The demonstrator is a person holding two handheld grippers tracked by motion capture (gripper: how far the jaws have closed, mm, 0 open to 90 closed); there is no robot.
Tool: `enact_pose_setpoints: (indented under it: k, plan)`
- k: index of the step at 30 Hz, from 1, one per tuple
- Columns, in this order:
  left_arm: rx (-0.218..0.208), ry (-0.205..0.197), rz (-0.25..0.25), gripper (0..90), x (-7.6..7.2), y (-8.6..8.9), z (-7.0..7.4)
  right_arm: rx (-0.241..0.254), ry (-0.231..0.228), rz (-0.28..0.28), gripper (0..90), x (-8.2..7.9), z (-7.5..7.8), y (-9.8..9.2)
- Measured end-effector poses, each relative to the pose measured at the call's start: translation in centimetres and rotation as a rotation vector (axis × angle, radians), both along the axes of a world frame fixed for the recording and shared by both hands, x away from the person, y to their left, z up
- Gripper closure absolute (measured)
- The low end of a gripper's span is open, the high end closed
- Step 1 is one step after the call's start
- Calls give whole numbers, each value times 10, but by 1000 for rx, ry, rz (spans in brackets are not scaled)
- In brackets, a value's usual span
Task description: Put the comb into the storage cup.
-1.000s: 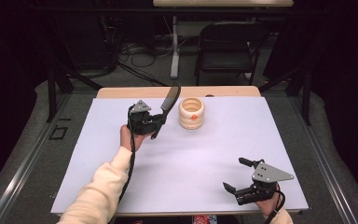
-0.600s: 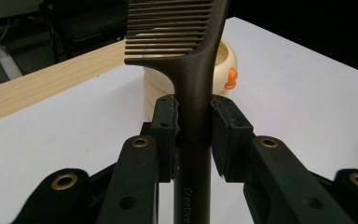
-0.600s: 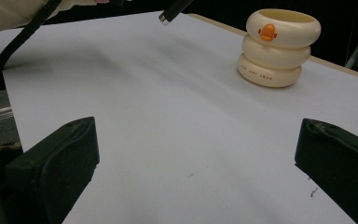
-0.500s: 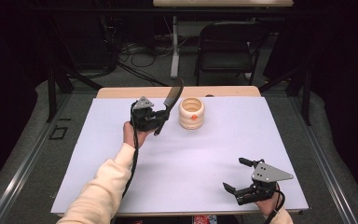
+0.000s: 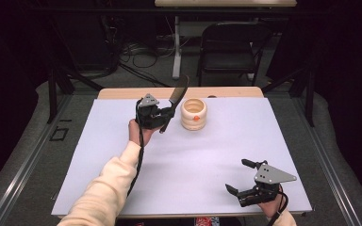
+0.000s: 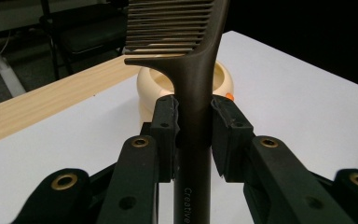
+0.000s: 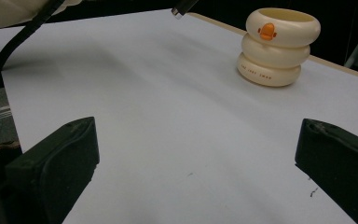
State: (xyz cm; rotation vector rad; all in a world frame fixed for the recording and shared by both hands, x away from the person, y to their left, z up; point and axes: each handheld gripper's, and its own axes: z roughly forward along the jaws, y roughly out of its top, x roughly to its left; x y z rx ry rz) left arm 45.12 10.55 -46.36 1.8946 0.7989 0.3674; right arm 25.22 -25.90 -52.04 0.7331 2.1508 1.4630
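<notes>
A dark comb [image 5: 176, 96] [image 6: 193, 79] is clamped by its handle in my left gripper [image 5: 162, 113] [image 6: 193, 123], whose pads press it from both sides. The comb's toothed end rises above the gripper, tilted toward a cream ringed cup [image 5: 193, 113] [image 6: 223, 81] [image 7: 278, 45] with an orange mark, which stands just right of the gripper on the white table [image 5: 193, 160]. My right gripper [image 5: 242, 176] [image 7: 196, 163] rests low near the table's front right corner, its jaws wide open with nothing between them.
A strip of bare wood [image 5: 122, 93] runs along the table's far edge. Behind the table stand a black chair [image 5: 228, 47], floor cables [image 5: 136, 52] and a white table leg [image 5: 176, 42]. A cream sleeve [image 5: 108, 188] reaches in from the front left.
The left gripper with the comb has shifted slightly right, closer to the cup. The right gripper has stayed put.
</notes>
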Motion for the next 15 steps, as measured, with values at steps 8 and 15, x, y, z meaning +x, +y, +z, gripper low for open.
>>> enact_pose_setpoints:
  k: [8, 15]
  plan:
    - [-2, 0, -3, 726, 5, -8, 3, 0, -2, -2, 0, 0, 0, 0]
    - [-2, -2, -7, 726, 10, -14, 5, 0, -1, -2, 0, 0, 0, 0]
